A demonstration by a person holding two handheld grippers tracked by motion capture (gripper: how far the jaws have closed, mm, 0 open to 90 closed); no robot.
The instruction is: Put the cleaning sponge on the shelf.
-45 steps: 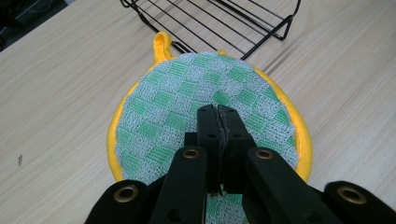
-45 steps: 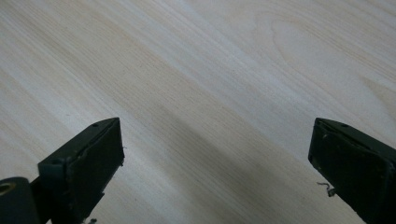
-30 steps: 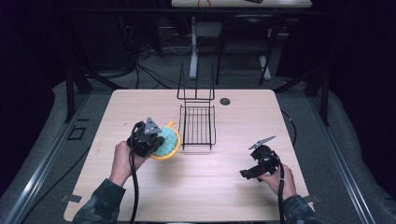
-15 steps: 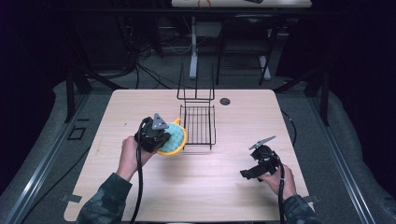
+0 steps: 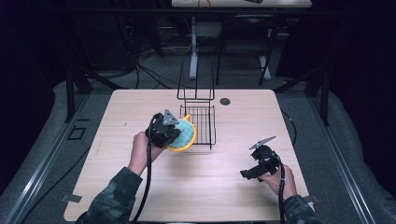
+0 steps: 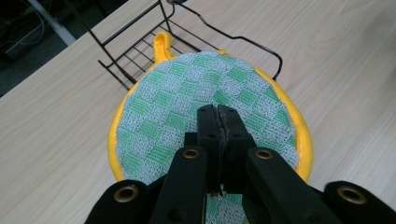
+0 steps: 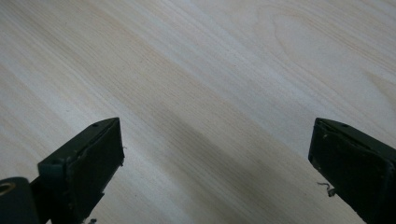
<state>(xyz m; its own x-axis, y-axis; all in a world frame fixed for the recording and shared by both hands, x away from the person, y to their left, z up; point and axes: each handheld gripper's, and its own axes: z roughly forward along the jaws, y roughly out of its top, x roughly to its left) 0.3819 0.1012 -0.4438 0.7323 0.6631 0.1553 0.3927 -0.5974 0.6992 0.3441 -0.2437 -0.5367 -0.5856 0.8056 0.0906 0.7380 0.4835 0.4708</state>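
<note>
Up close, left gripper pinches checkered potholder (yellow-rimmed) | right gripper agape

1. We are seeing the black wire rack taking up the far middle of the table, its tall back frame rising at the far side and blocking passage straight across there.
2. The round green-checked pot holder is hanging in the left gripper, overlapping the rack's near left corner and crowding that side.
3. The right gripper is sitting well apart near the right front, jaws wide over bare wood.
4. Broad bare wood is lying between the two hands and along the near edge.
5. A small dark grommet is sitting flush just beside the rack's right side.
</note>
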